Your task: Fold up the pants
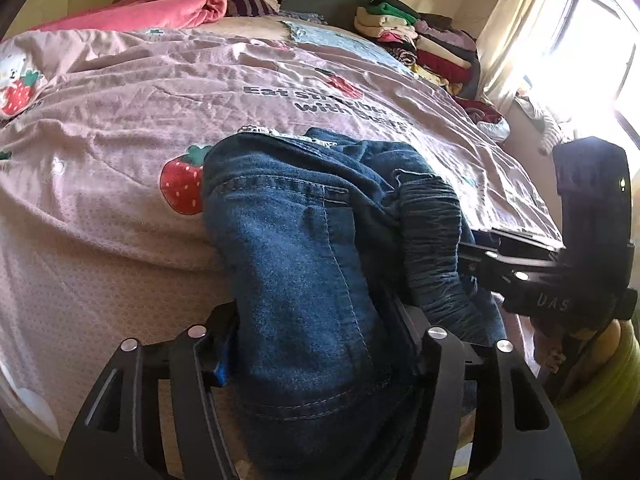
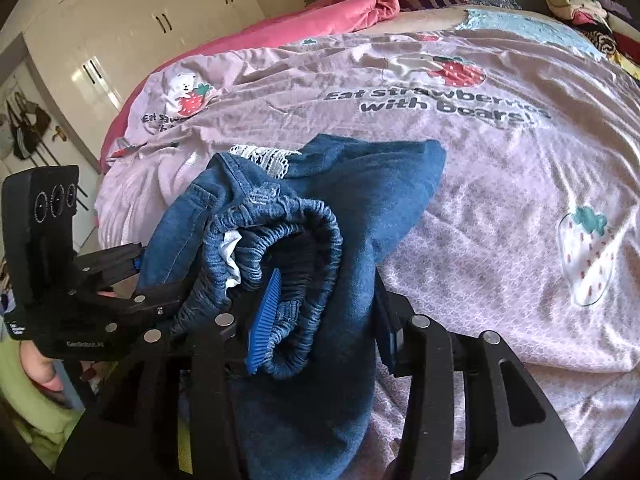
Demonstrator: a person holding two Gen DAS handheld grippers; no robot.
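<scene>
The blue denim pants point(image 1: 288, 240) hang bunched over the near edge of the bed, their upper part resting on the pink strawberry bedspread point(image 1: 120, 120). My left gripper point(image 1: 316, 340) is shut on a thick fold of the denim that fills the gap between its fingers. At the right, my right gripper point(image 1: 476, 252) grips the gathered elastic waistband point(image 1: 432, 240). In the right wrist view the pants point(image 2: 360, 184) fill my right gripper point(image 2: 326, 332), with the waistband point(image 2: 280, 216) curled around its blue pad point(image 2: 262, 320). The left gripper point(image 2: 136, 276) pinches the denim from the left. White lace trim point(image 2: 264, 160) peeks out above.
A stack of folded clothes point(image 1: 420, 36) stands at the bed's far right corner by a bright window point(image 1: 580, 60). A pink blanket point(image 2: 320, 12) is heaped at the bed's far side. White wardrobe doors point(image 2: 120, 20) stand at the back left. A person's hand point(image 2: 40, 368) holds the left gripper.
</scene>
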